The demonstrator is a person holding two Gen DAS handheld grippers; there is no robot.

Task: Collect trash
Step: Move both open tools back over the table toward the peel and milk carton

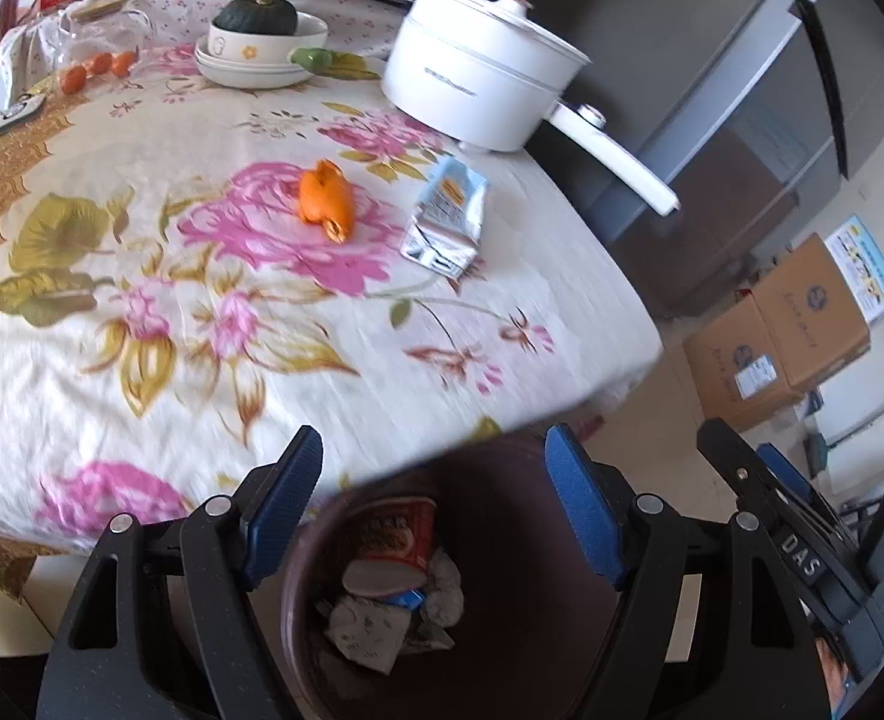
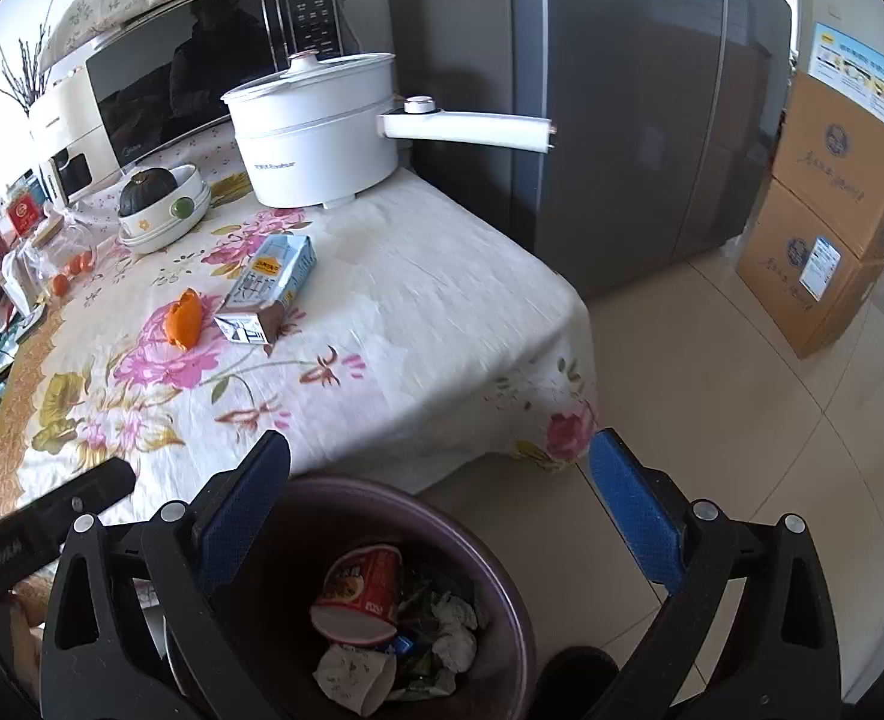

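Note:
An orange peel (image 1: 324,204) and a flattened milk carton (image 1: 448,216) lie on the flower-patterned tablecloth (image 1: 141,360), apart from each other. They show again as the peel (image 2: 183,318) and the carton (image 2: 267,288) in the right wrist view. A dark brown bin (image 1: 502,540) stands below the table's edge and holds a red cup (image 1: 396,540) and crumpled paper. My left gripper (image 1: 432,450) is open over the bin with nothing between its fingers. My right gripper (image 2: 442,456) is open too, above the same bin (image 2: 442,540), and is empty.
A white electric pot (image 1: 478,90) with a long handle stands at the table's far corner. Bowls with a green squash (image 1: 255,42) and tangerines (image 1: 96,66) sit further back. A grey fridge (image 2: 622,120) and stacked cardboard boxes (image 2: 832,210) stand on the tiled floor.

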